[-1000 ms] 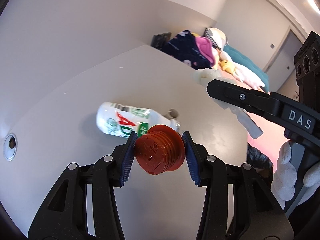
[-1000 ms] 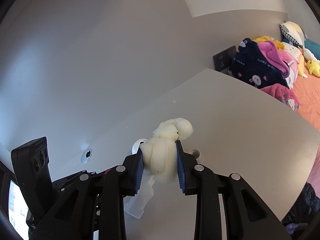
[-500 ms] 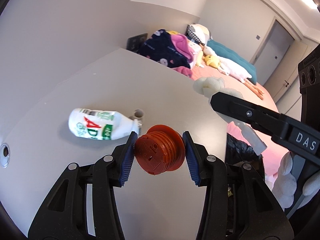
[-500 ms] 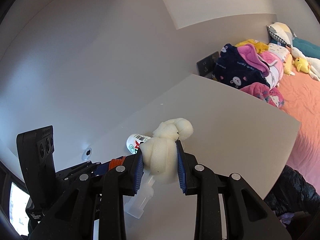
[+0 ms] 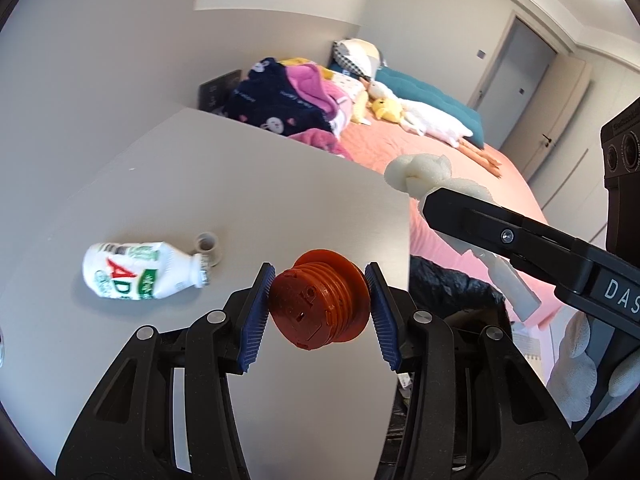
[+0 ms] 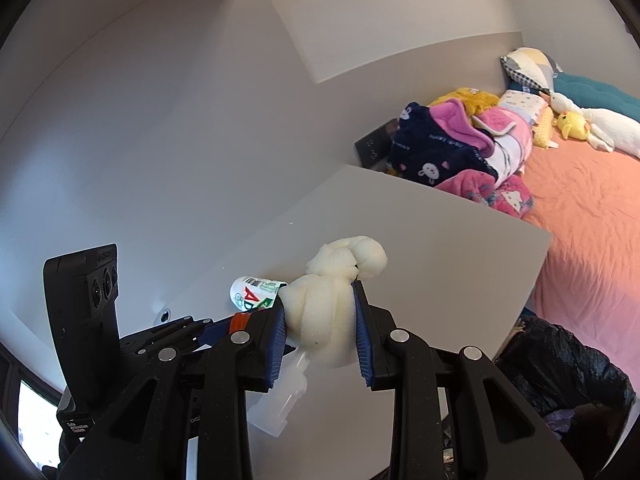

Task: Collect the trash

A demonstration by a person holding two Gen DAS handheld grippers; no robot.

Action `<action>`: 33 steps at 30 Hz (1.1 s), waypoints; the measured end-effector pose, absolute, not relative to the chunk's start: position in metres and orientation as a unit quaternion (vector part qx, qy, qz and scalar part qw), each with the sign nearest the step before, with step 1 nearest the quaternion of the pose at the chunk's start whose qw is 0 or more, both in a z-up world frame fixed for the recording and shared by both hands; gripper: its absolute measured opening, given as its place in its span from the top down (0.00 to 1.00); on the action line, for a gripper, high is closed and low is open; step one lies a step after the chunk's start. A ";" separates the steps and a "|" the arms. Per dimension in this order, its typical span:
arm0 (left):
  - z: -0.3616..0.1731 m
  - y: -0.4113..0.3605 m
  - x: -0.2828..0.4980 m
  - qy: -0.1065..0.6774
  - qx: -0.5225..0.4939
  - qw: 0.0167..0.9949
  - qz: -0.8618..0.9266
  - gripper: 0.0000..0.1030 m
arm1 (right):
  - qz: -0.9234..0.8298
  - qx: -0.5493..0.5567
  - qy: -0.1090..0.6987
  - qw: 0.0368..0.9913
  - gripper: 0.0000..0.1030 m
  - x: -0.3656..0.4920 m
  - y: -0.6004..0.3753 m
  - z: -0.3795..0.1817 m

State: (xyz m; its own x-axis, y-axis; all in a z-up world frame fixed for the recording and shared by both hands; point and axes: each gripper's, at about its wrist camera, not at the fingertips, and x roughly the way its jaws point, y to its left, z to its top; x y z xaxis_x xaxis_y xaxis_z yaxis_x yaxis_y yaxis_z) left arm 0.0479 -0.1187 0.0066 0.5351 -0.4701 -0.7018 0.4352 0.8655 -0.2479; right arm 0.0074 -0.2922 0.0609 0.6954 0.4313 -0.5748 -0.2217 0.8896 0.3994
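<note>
My left gripper (image 5: 319, 307) is shut on an orange ribbed plastic cap (image 5: 319, 305), held above the grey table (image 5: 240, 184) near its right edge. My right gripper (image 6: 320, 330) is shut on a knotted lump of white foam (image 6: 332, 304), with a clear plastic piece (image 6: 280, 400) hanging under it. In the left wrist view the right gripper's finger (image 5: 500, 232) and the foam (image 5: 416, 170) show at the right. A white drink bottle with a red and green label (image 5: 136, 276) lies on its side on the table, beside a small grey cap (image 5: 207, 245). A black trash bag (image 6: 560, 368) sits below the table's right edge.
Beyond the table stands a bed with an orange sheet (image 6: 592, 216), piled blankets (image 6: 452, 144) and plush toys (image 5: 390, 108). A gloved hand (image 5: 576, 364) holds the right gripper. A round cable hole (image 6: 164, 315) is in the table at the left. Doors (image 5: 516, 80) stand at the back right.
Both grippers have swung right toward the table's edge with their loads still held. The bottle has slid left in the left wrist view, and the black bag has come into sight.
</note>
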 end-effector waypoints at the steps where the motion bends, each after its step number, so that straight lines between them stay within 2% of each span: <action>1: 0.007 -0.122 0.049 0.407 -0.019 0.875 -0.262 0.56 | 0.175 0.154 0.345 0.909 0.69 0.006 -0.296 0.061; 33: 0.015 -0.242 0.033 0.395 0.046 0.830 -0.391 0.55 | 0.044 0.199 0.313 0.928 0.69 -0.047 -0.412 0.066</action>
State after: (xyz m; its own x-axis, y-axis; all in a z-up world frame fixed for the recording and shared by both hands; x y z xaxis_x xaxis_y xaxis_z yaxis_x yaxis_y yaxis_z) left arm 0.0334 -0.2424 0.0147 0.3833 -0.6129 -0.6910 0.6848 0.6906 -0.2326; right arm -0.0466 -0.4125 0.0660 0.7997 0.2068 -0.5637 0.0426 0.9169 0.3968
